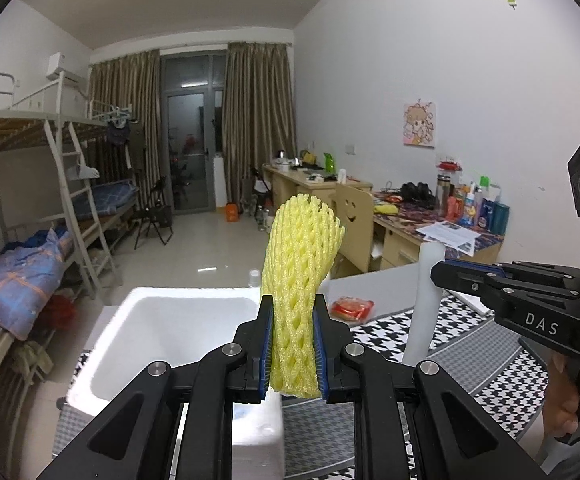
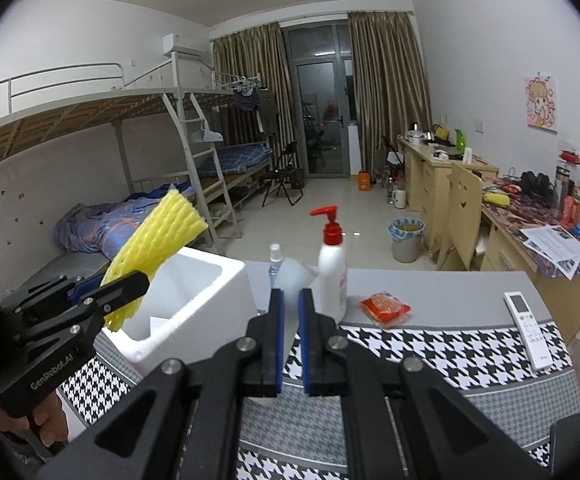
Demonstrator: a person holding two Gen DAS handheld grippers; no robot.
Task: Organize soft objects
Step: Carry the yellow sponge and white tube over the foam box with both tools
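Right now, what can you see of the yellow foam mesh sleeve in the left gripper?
The yellow foam mesh sleeve is a soft, tubular net with diamond-shaped holes, flattened where the left gripper clamps its lower part. It stands roughly upright, upper end flaring free, held above the white foam box. Only the blue pads touch it.

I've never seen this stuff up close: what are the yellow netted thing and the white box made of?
The yellow net sleeve looks like soft foam mesh with a matte finish: open diamond cells that squash between the left gripper pads. The white box looks like expanded foam, probably polystyrene: thick, dull white walls with rounded edges.
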